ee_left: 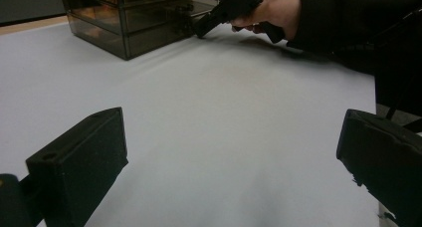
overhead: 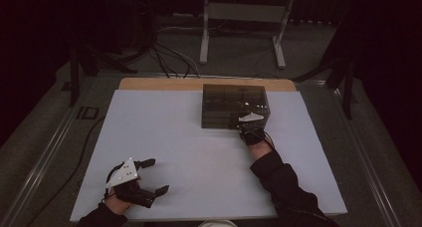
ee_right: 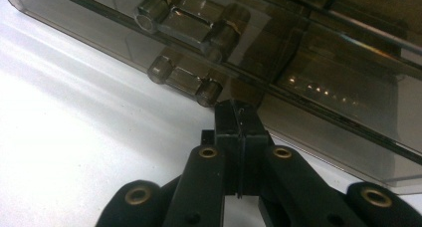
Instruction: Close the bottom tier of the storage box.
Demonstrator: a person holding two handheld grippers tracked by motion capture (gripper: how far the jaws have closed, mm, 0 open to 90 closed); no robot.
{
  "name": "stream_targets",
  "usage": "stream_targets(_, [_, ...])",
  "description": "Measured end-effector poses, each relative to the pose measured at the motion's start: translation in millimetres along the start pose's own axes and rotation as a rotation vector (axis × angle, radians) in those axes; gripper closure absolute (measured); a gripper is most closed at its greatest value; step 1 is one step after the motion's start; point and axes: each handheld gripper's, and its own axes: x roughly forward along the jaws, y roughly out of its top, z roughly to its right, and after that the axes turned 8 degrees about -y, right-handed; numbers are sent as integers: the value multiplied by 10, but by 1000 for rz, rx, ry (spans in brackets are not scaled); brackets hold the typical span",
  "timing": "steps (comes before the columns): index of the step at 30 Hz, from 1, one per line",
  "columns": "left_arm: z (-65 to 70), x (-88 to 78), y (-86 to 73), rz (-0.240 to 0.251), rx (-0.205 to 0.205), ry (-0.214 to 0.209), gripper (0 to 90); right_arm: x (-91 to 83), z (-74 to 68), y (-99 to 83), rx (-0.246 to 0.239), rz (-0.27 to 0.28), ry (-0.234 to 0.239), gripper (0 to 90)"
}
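Note:
A smoked see-through drawer box (overhead: 234,100) stands at the far middle-right of the white table (overhead: 189,152). My right gripper (overhead: 245,126) is at the foot of its front, shut with the jaws pressed flat together and nothing between them. In the right gripper view its tip (ee_right: 239,112) sits just right of the lower drawer handle (ee_right: 184,80), below the upper handle (ee_right: 191,20); I cannot tell whether it touches the drawer front. My left gripper (overhead: 155,176) rests near the front left corner, open and holding nothing. The left gripper view looks across bare table at the box (ee_left: 124,18) and the right gripper (ee_left: 204,28).
A strip of wooden tabletop (overhead: 199,83) shows behind the white sheet. Beyond the table stand a white metal frame (overhead: 239,28) and loose cables (overhead: 169,57) on the floor. A cable (overhead: 74,167) trails off the table's left side.

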Motion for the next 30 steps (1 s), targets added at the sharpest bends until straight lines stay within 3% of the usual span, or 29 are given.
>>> stream_targets(23, [1,2,1,0,1,-1,8,-24,58,-30,17,-15,-14,898])
stream_targets(30, [1,4,4,1,1,-1,8,-73,85,-62,24,-12,3,898])
